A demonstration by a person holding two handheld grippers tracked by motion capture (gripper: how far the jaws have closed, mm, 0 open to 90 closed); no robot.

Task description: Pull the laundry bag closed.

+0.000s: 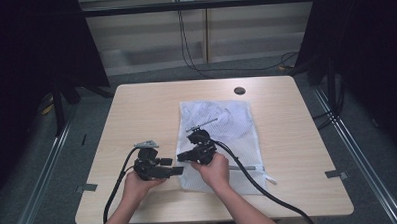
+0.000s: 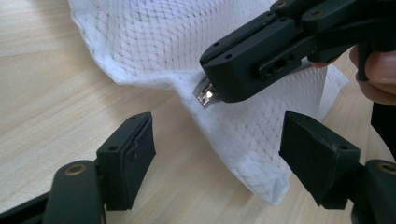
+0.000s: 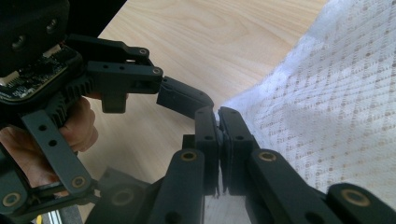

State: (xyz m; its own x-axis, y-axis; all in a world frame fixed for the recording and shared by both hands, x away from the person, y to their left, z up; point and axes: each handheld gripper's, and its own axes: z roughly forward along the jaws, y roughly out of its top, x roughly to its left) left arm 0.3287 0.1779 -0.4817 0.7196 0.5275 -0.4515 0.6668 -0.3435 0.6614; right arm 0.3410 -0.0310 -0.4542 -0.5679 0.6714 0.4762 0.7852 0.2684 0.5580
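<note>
1. The white mesh laundry bag (image 1: 222,141) lies flat at centre frame of the high view on the pale wooden surface (image 1: 136,109), its long axis running toward the far edge.
2. The right gripper (image 3: 218,122) is clamped on a small silver zipper pull (image 2: 205,95) at the bag's lower left corner.
3. The left gripper (image 2: 217,149) stands apart, straddling that corner without touching it.
4. The left gripper view shows the metal pull; the right gripper view shows the left gripper beside it.
</note>
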